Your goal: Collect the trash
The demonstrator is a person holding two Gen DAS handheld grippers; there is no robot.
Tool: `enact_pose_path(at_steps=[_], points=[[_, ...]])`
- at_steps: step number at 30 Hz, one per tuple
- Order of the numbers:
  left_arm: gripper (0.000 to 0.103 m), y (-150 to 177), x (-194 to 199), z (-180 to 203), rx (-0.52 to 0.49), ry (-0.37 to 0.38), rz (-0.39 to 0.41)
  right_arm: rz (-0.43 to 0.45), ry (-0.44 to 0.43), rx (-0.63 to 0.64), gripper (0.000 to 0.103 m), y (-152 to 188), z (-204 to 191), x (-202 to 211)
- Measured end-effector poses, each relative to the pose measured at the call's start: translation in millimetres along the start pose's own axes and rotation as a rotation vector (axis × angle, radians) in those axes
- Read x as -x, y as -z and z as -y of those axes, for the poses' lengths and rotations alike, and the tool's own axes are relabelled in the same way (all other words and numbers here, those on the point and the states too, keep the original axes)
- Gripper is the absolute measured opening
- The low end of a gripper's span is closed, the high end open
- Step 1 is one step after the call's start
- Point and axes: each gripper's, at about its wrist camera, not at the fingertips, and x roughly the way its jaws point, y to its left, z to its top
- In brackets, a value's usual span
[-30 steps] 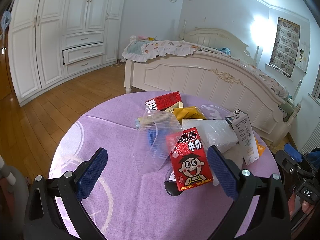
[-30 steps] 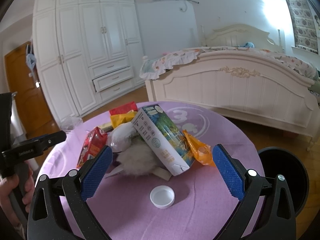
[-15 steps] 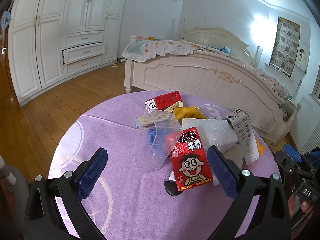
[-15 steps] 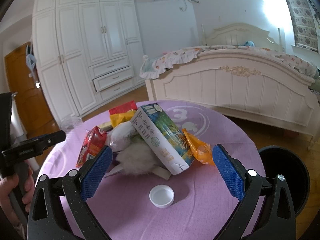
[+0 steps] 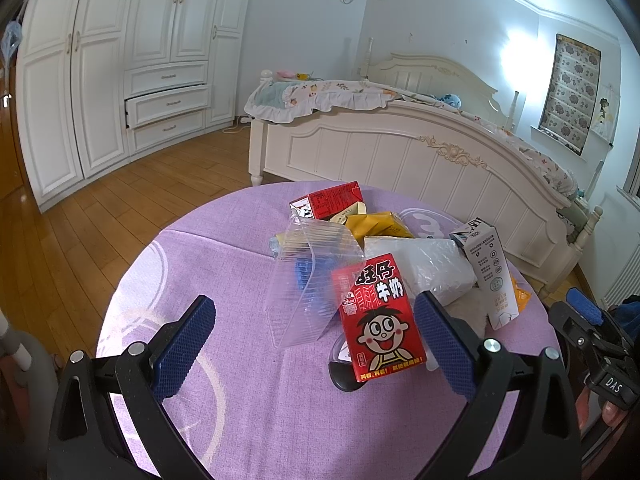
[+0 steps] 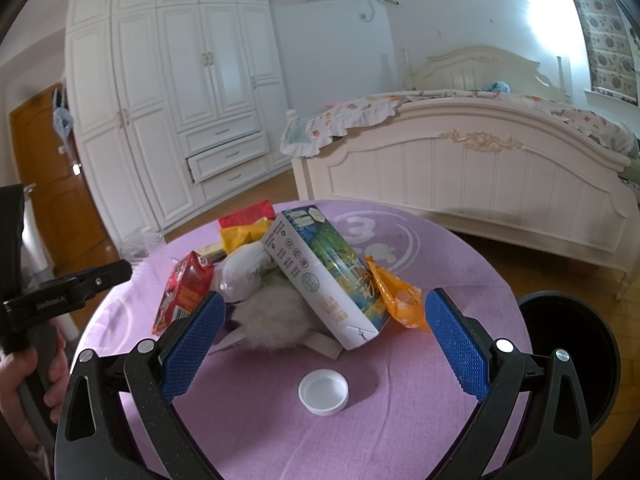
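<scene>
A pile of trash lies on a round purple table (image 5: 224, 400). In the left wrist view my left gripper (image 5: 314, 338) is open and empty, facing a clear plastic container (image 5: 312, 276) and a red milk carton (image 5: 380, 320). A white plastic bag (image 5: 424, 264) and a tall white carton (image 5: 490, 272) lie behind. In the right wrist view my right gripper (image 6: 322, 340) is open and empty above a white bottle cap (image 6: 323, 393). Beyond it lean the tall carton (image 6: 324, 272), a fluffy white ball (image 6: 272, 320), an orange wrapper (image 6: 398, 296) and the red carton (image 6: 184, 292).
A black trash bin (image 6: 572, 356) stands on the floor right of the table. A white bed (image 6: 480, 168) is behind, a white wardrobe (image 6: 168, 100) at the back left. A second red carton (image 5: 326, 202) and yellow packet (image 5: 376, 224) lie at the pile's far side.
</scene>
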Motion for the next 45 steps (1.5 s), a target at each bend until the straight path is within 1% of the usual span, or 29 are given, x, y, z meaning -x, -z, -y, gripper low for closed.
enact_pose_path(at_steps=[3, 5, 7, 9, 11, 12, 13, 14, 15, 16, 17, 19, 20, 22, 23, 25, 26, 27, 28, 29, 30, 31, 33, 34, 35, 36, 39, 42, 45], points=[[0.098, 2.3, -1.8, -0.8, 0.014, 0.014, 0.002, -0.006, -0.011, -0.005, 0.099, 0.1, 1.6, -1.3], [0.098, 3.8, -3.8, -3.2, 0.024, 0.033, -0.01, -0.033, -0.025, -0.017, 0.099, -1.8, 5.0, -6.4], [0.098, 2.9, -5.2, -12.0, 0.068, 0.076, -0.03, -0.095, -0.054, -0.036, 0.099, -2.7, 10.8, -16.3], [0.098, 2.0, -8.1, -25.7, 0.124, 0.136, -0.045, -0.122, -0.083, -0.058, 0.099, -4.3, 17.5, -20.9], [0.098, 0.5, -8.7, -34.1, 0.13, 0.165, -0.039, -0.144, -0.125, -0.069, 0.099, -9.2, 25.3, -25.3], [0.098, -1.4, -8.8, -38.3, 0.136, 0.193, -0.043, -0.15, -0.141, -0.067, 0.099, -12.0, 28.1, -27.0], [0.098, -4.0, -9.3, -41.1, 0.131, 0.225, -0.036, -0.158, -0.17, -0.059, 0.099, -16.0, 30.7, -29.7], [0.098, -5.3, -9.9, -41.3, 0.115, 0.238, -0.029, -0.163, -0.191, -0.051, 0.099, -20.3, 32.2, -32.2], [0.098, -8.5, -10.9, -40.6, 0.098, 0.267, -0.029, -0.162, -0.211, -0.041, 0.099, -24.9, 33.2, -33.5], [0.098, -10.8, -11.8, -38.6, 0.076, 0.282, -0.02, -0.157, -0.248, -0.016, 0.099, -31.2, 32.3, -35.9], [0.098, -13.3, -13.4, -37.3, 0.065, 0.299, -0.032, -0.157, -0.273, 0.007, 0.098, -36.6, 32.1, -38.5], [0.098, -17.1, -21.0, -38.0, 0.052, 0.338, -0.086, -0.173, -0.294, 0.073, 0.098, -45.9, 27.5, -47.4], [0.098, -19.4, -23.2, -36.4, 0.042, 0.369, -0.094, -0.184, -0.308, 0.101, 0.098, -49.7, 24.7, -51.5], [0.098, -20.9, -31.5, -38.5, 0.031, 0.355, -0.143, -0.209, -0.319, 0.166, 0.098, -55.3, 19.2, -65.2], [0.098, -21.4, -33.7, -38.4, 0.031, 0.358, -0.163, -0.225, -0.324, 0.188, 0.093, -56.8, 16.8, -69.8], [0.097, -22.0, -38.6, -40.9, 0.044, 0.363, -0.191, -0.252, -0.335, 0.227, 0.089, -60.2, 12.1, -80.7], [0.095, -21.3, -40.7, -42.0, 0.045, 0.363, -0.197, -0.253, -0.336, 0.245, 0.089, -62.0, 10.5, -83.9], [0.087, -21.2, -39.5, -41.8, 0.048, 0.366, -0.199, -0.252, -0.334, 0.266, 0.089, -64.1, 8.6, -89.1], [0.081, -21.2, -41.7, -42.0, 0.048, 0.359, -0.208, -0.259, -0.33, 0.287, 0.089, -66.3, 8.9, -97.1], [0.069, -21.4, -45.9, -41.9, 0.049, 0.351, -0.22, -0.274, -0.33, 0.295, 0.089, -69.3, 10.1, -105.6], [0.061, -21.4, -50.2, -42.5, 0.056, 0.351, -0.24, -0.296, -0.339, 0.297, 0.089, -70.9, 10.8, -112.5], [0.058, -21.1, -57.7, -43.3, 0.056, 0.347, -0.257, -0.331, -0.365, 0.295, 0.089, -72.5, 10.4, -123.0], [0.044, -19.9, -60.9, -42.3, 0.062, 0.35, -0.273, -0.372, -0.399, 0.297, 0.073, -72.0, 12.3, -132.2], [0.04, -19.9, -60.5, -41.8, 0.065, 0.349, -0.277, -0.392, -0.418, 0.297, 0.063, -71.7, 11.9, -135.2], [0.035, -20.0, -58.9, -42.2, 0.07, 0.352, -0.273, -0.392, -0.423, 0.297, 0.061, -72.2, 12.1, -134.8], [0.026, -19.5, -59.1, -42.7, 0.074, 0.353, -0.262, -0.386, -0.428, 0.294, 0.06, -71.8, 11.3, -132.7], [0.021, -23.2, -51.8, -46.8, 0.098, 0.357, -0.226, -0.335, -0.455, 0.25, 0.059, -74.7, 11.0, -116.5], [0.02, -30.2, -41.5, -48.7, 0.109, 0.368, -0.188, -0.276, -0.468, 0.216, 0.058, -80.6, 9.3, -100.8], [0.019, -41.8, -22.7, -45.6, 0.102, 0.383, -0.144, -0.191, -0.505, 0.141, 0.058, -93.3, 10.1, -75.8]])
